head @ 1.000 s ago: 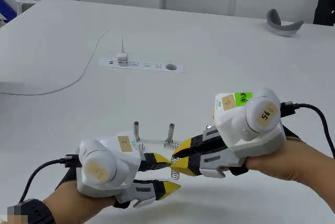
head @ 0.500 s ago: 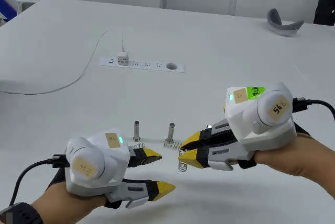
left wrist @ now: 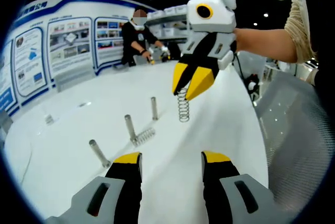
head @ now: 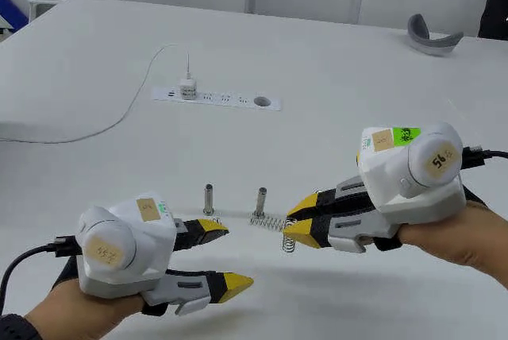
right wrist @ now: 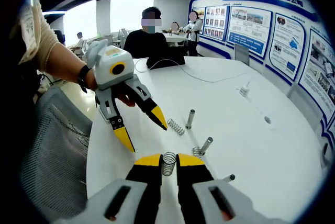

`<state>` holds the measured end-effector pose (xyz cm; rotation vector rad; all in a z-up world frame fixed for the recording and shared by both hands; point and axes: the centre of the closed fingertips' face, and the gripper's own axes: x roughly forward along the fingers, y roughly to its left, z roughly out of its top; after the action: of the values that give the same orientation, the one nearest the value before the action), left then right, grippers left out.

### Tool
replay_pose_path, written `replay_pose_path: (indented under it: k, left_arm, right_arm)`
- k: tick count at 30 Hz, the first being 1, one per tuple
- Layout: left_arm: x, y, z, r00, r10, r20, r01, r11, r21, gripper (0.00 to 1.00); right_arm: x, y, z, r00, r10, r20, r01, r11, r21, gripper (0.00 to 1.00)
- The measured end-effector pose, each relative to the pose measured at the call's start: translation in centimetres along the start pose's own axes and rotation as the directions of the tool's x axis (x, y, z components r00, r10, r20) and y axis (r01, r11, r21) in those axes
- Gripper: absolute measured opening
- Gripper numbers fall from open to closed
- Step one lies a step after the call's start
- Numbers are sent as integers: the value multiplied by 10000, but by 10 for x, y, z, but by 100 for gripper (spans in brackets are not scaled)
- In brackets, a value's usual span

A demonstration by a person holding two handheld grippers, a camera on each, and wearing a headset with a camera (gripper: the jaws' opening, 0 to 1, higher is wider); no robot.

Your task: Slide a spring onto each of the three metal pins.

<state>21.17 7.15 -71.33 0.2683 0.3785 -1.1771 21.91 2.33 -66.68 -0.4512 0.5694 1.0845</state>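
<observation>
Two upright metal pins (head: 208, 197) (head: 260, 199) stand on the white table (head: 333, 102); the left gripper view shows three pins (left wrist: 129, 127) in a row. My right gripper (head: 290, 225) is shut on a small spring (head: 288, 243) that hangs upright from its tips, just right of the pins and above the table. That spring (right wrist: 168, 162) sits between the yellow jaws in the right gripper view. A loose spring (head: 270, 222) lies by the middle pin. Another spring (right wrist: 176, 126) lies near the far pin. My left gripper (head: 226, 254) is open and holds nothing, front-left of the pins.
A white power strip (head: 214, 98) with a plug and a trailing cable (head: 127, 110) lies mid-table. A grey curved object (head: 432, 34) rests at the far right. Chairs stand beyond the far edge. People (right wrist: 152, 41) sit at another table.
The two grippers met at the spring before. Now the right gripper has pulled away to the right with the spring. The left gripper has drawn back to the left, open.
</observation>
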Motion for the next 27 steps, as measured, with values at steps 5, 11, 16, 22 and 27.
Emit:
replay_pose_path:
  k: [5,11,16,22,27]
  left_arm:
    - [-7,5,-2,9998,179,26,-178,9998,-126,48]
    - [-16,14,-3,9987,489,110,-486,9985,-271,49]
    - [-21,19,-5,9976,684,132,-678,9969,-404,50]
    - [-28,25,-7,9958,900,144,-892,9948,-488,52]
    - [-33,29,-10,9942,1066,121,-1057,9928,-571,52]
  right_arm:
    - [-6,-8,-1,9997,-243,77,242,9996,140,12]
    - [-15,-20,-2,9980,-607,171,602,9977,300,12]
    - [-20,-28,-2,9960,-865,227,856,9955,397,12]
    - [-25,-34,-4,9938,-1079,265,1064,9929,525,12]
    - [-32,-45,-5,9893,-1419,345,1394,9881,651,12]
